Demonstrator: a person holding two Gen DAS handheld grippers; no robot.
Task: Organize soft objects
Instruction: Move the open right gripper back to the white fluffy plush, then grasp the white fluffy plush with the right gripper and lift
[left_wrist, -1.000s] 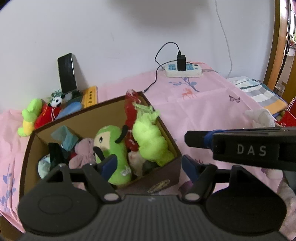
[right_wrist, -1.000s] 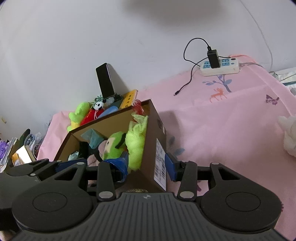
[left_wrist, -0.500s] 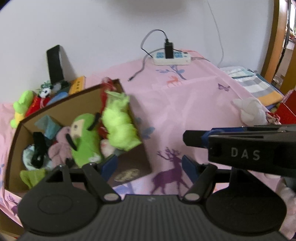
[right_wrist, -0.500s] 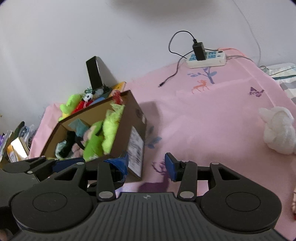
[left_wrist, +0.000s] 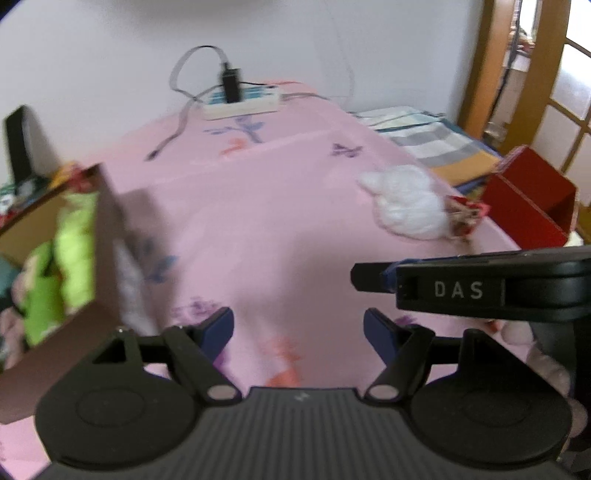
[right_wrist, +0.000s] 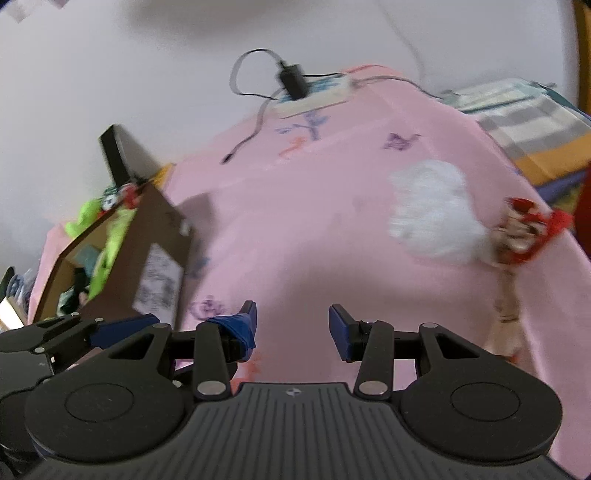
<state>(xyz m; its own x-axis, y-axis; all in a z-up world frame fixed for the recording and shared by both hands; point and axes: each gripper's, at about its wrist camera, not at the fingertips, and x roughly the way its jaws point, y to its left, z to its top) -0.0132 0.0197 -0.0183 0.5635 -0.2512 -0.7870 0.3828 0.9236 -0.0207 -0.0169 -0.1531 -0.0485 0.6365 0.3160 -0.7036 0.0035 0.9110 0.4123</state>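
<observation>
At the bottom of each wrist view, the left gripper (left_wrist: 298, 326) and right gripper (right_wrist: 291, 325) are hanging wide apart, gripping nothing, over a pink sheet (right_wrist: 295, 229). At mid-left, a cardboard box (right_wrist: 162, 236) is sitting packed with plush toys (left_wrist: 70, 236). Farther off, at right, a white plush (right_wrist: 436, 214) is lying on the sheet — a red toy (right_wrist: 528, 229) just beside it.

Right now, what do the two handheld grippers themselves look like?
Both are matte black plastic: a ribbed body, two round discs, angled link arms with silver pins, blue-padded fingers. The left gripper matches the right gripper, whose side reads "DAS" in white; blue tape wraps one finger.
</observation>
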